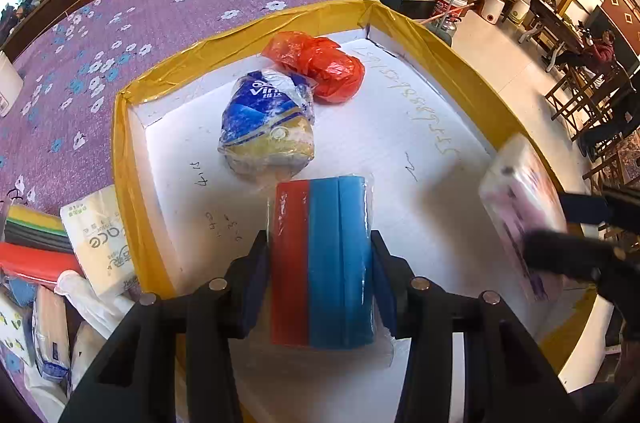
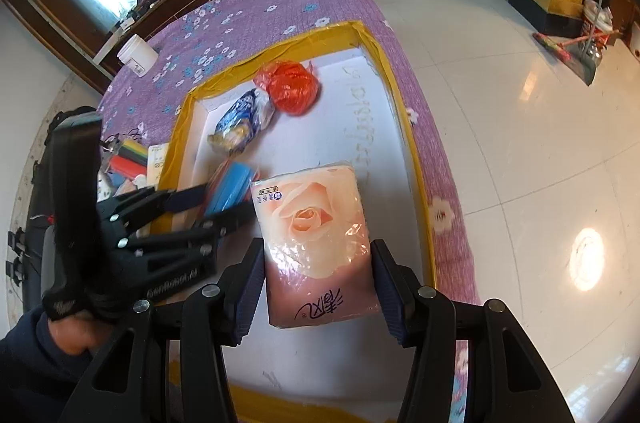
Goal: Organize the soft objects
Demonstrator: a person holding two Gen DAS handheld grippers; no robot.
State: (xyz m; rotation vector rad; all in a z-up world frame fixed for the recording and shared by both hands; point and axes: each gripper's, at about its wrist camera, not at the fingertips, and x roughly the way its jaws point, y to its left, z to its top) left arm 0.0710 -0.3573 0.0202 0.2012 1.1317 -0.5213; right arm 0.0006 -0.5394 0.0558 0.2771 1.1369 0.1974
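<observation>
My left gripper [image 1: 320, 247] is shut on a red and blue sponge pack [image 1: 322, 259] and holds it over the near part of the yellow-rimmed white box [image 1: 248, 35]. My right gripper [image 2: 318, 255] is shut on a pink rose tissue pack [image 2: 316, 239] over the box's near right side [image 2: 404, 143]; that pack shows blurred in the left wrist view [image 1: 520, 207]. Inside the box lie a blue and gold tissue roll pack [image 1: 268, 127] and an orange-red plastic bag [image 1: 320, 65]. The left gripper with the sponges shows in the right wrist view [image 2: 224, 195].
The box sits on a purple flowered cloth [image 1: 100, 35]. Left of the box lies a pile of soft goods: a white tissue pack [image 1: 102, 239], coloured sponges [image 1: 36, 235] and other packs. A white jar [image 2: 138, 55] stands on the far left. Tiled floor lies to the right.
</observation>
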